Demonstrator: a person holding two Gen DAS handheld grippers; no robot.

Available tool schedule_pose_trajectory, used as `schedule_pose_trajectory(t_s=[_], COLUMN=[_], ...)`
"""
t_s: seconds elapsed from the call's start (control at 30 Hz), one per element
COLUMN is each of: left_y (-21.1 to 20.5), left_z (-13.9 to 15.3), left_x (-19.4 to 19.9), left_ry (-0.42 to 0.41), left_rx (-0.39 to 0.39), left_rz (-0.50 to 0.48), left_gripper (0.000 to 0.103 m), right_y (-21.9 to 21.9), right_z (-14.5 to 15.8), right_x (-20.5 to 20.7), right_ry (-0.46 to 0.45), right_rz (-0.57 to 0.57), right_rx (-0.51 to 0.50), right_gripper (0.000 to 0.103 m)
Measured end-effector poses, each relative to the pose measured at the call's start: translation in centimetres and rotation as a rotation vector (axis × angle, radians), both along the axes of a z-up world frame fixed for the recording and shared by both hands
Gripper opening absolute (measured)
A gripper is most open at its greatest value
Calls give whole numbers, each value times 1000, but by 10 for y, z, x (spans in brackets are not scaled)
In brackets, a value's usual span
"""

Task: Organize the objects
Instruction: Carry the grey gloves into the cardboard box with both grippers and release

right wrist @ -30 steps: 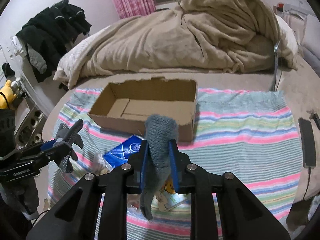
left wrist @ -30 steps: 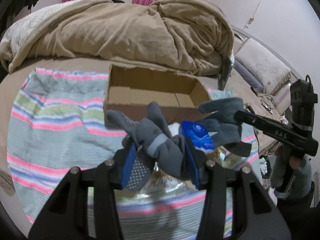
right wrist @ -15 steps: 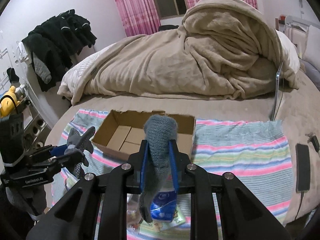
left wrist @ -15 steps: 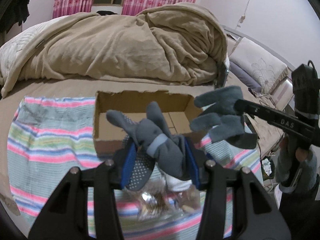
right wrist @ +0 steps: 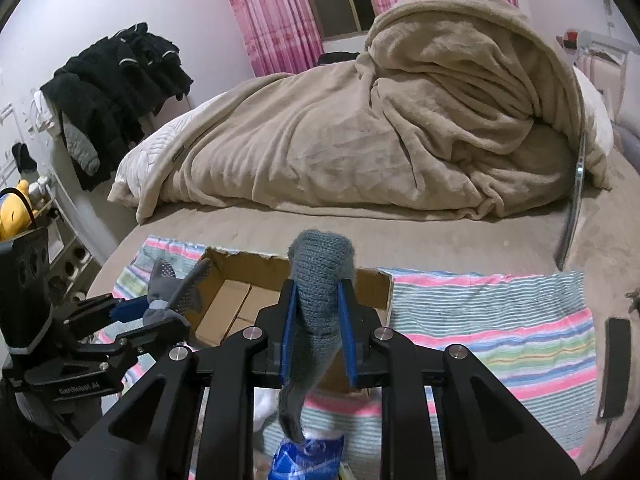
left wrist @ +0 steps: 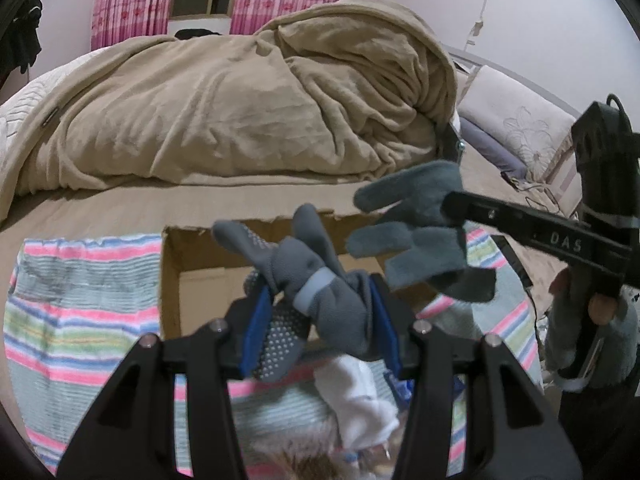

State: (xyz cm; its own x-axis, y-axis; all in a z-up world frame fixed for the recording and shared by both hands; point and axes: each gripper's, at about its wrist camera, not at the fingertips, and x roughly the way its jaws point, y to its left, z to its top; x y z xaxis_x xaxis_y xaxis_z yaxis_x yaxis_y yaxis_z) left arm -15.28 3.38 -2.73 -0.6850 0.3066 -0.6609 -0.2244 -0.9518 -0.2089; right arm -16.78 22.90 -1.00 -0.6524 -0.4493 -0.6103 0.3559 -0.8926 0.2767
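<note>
A: Readable text: we see "DAS" on the right gripper arm in the left wrist view, and "GenRobot.AI" on the left gripper body in the right wrist view.

B: Grips? We have the left gripper's blue pads pinching a dark grey fleece glove with white grip dots. Right gripper pads are pressed onto a grey-blue knitted glove, cuff dangling below.

A: Pose: both tilt downward over the open brown cardboard box on the striped pastel towel. A person's hand grips the right handle.

B: Both gloves held in the air above the box's near edge.
</note>
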Motion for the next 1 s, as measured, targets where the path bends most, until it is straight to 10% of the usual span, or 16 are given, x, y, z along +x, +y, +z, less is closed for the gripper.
schedule_pose_trajectory(t_s=[1.0], left_y=[43], left_z=[-77], left_x=[-69], left_ry=[-149], left_rx=[-22], left_rz=[-44], left_gripper=[59], right_y=[-13], right_z=[-84], right_x=[-49], right_ry=[-163], right_rz=[-10], right_rx=[48], right_gripper=[25])
